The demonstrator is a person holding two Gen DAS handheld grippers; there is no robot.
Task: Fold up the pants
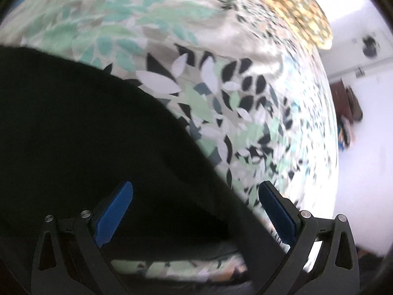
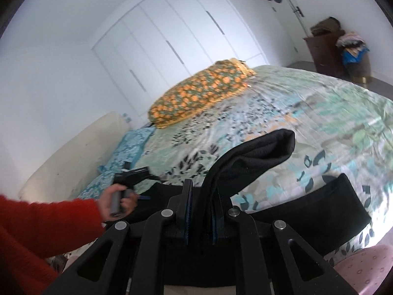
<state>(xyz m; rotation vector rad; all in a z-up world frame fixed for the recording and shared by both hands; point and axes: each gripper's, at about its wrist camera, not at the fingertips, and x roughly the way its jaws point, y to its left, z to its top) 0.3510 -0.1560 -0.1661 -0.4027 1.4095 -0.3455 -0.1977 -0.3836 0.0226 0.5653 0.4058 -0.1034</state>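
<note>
The black pants [image 1: 86, 135] lie on a leaf-patterned bedspread [image 1: 221, 93]. In the left wrist view my left gripper [image 1: 195, 191] is open, its blue pads [image 1: 115, 213] just above the black cloth near its edge, gripping nothing. In the right wrist view my right gripper [image 2: 203, 191] is shut on a fold of the black pants [image 2: 253, 157] and holds it lifted above the bed; one leg end rises away from the fingers. Another black part [image 2: 316, 211] lies flat at the right. The left gripper [image 2: 132, 174] shows there, held by a hand in a red sleeve.
An orange-dotted pillow [image 2: 196, 93] lies at the bed's far side, with a blue patterned cloth [image 2: 125, 152] and a cream headboard [image 2: 73, 147] at the left. White wardrobe doors [image 2: 172, 32] stand behind. A brown cabinet with piled clothes [image 2: 343, 49] stands in the corner.
</note>
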